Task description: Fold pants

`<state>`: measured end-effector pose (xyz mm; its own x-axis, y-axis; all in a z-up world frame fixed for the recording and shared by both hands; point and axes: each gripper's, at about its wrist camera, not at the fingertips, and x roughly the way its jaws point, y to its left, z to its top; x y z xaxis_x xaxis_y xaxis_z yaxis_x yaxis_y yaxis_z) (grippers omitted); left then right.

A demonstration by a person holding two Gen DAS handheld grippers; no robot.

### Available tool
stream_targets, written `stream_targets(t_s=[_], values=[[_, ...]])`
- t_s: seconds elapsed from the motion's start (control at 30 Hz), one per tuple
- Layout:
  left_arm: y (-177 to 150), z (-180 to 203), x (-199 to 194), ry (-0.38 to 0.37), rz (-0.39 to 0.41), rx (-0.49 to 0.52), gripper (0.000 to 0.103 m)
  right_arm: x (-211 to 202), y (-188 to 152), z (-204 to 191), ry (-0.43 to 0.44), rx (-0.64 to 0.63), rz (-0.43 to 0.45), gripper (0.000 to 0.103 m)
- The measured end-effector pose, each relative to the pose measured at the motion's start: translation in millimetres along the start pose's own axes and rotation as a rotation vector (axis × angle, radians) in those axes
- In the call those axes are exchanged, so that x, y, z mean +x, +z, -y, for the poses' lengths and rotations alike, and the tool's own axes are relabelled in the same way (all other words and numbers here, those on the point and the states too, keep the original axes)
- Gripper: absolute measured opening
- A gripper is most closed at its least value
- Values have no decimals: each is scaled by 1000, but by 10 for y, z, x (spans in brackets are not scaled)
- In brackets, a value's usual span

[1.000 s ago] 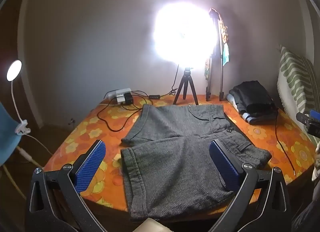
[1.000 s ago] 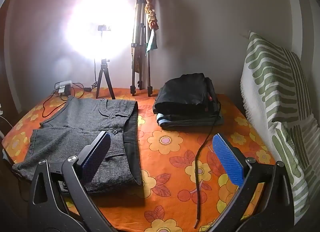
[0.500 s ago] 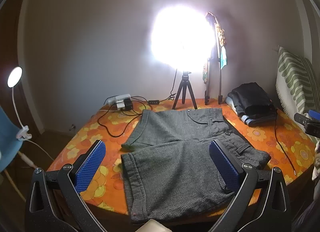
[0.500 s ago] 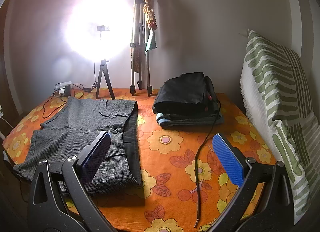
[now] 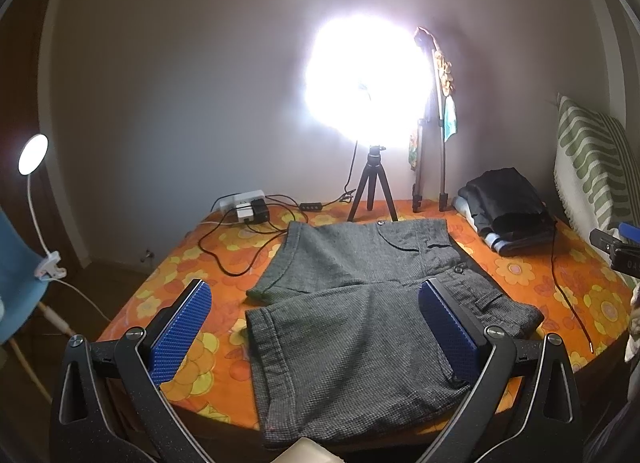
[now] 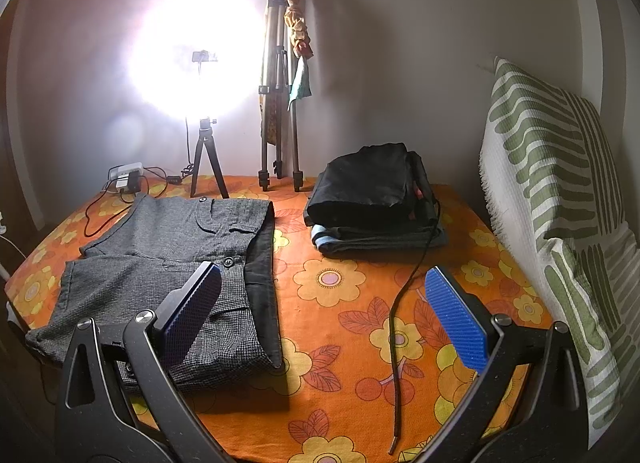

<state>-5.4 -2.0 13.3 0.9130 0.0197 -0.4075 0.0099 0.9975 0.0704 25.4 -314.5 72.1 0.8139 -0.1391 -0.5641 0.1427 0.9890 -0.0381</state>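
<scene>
The left gripper (image 5: 314,327) has drawn back and risen a little over the last second, so more of the bed's near edge shows below it; the right gripper (image 6: 322,317) has barely shifted.

From the left wrist, the grey pants (image 5: 360,303) lie flat on the orange flowered bedspread (image 5: 188,263), both legs pointing left, the waistband to the right. The left gripper hangs above the near leg, its blue pads (image 5: 180,331) spread wide with nothing between them. Far off stand a bright lamp on a small tripod (image 5: 372,191), a power strip (image 5: 244,205) with trailing cables and a taller folded tripod (image 5: 430,167).

From the right wrist, the right gripper is equally wide open and empty, poised over the bedspread just right of the waistband. A loose black cord (image 6: 404,303) runs across the cover between its pads. A stack of folded clothes (image 6: 372,203) sits far right, a green striped pillow (image 6: 560,203) against the wall.
</scene>
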Motion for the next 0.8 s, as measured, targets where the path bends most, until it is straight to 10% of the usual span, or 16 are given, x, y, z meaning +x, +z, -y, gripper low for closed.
stream_targets(t_s=[0.8], values=[[26, -36, -2, 1, 3, 1, 103, -6, 3, 6, 0, 0, 1, 103]])
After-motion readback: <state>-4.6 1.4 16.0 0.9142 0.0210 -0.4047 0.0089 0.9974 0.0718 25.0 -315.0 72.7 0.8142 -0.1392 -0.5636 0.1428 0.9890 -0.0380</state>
